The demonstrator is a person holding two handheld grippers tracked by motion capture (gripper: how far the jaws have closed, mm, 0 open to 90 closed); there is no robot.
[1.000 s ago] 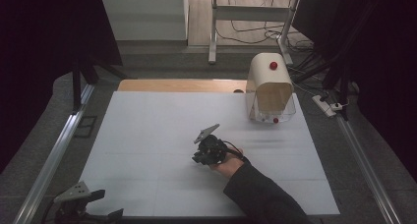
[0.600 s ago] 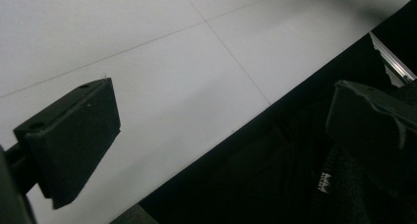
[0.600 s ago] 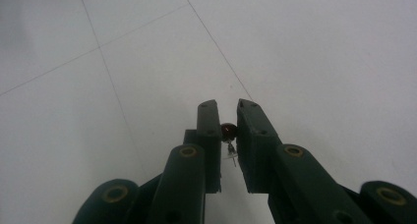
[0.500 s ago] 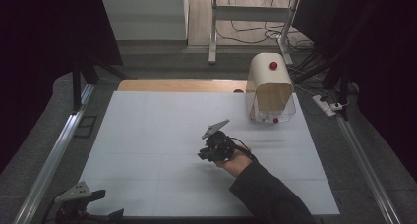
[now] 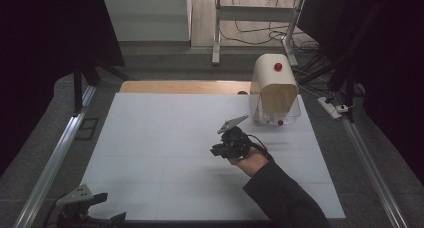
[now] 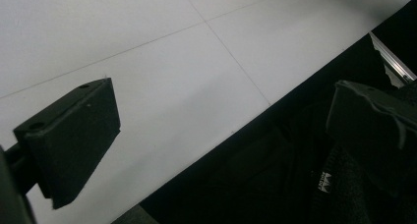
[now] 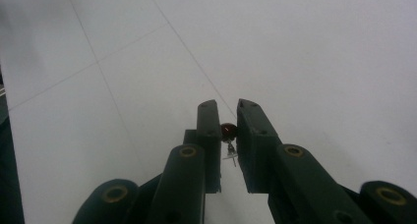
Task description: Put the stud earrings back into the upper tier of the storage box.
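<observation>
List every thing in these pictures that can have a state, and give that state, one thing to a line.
right gripper: held above the white table, shut on the small red bead
small red bead: pinched between the jaws, a tiny metal piece hanging below it
left gripper: at the table's near left edge, open, holding nothing
domed container: upright, red knob on top

Dark curtains (image 5: 45, 38) flank a grey floor (image 5: 165, 63).

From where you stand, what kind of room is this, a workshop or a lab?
Probably a lab set up for recording hand work: a white table framed by metal rails, dark curtains around it, a right gripper held by a hand, and floor cables behind.
</observation>
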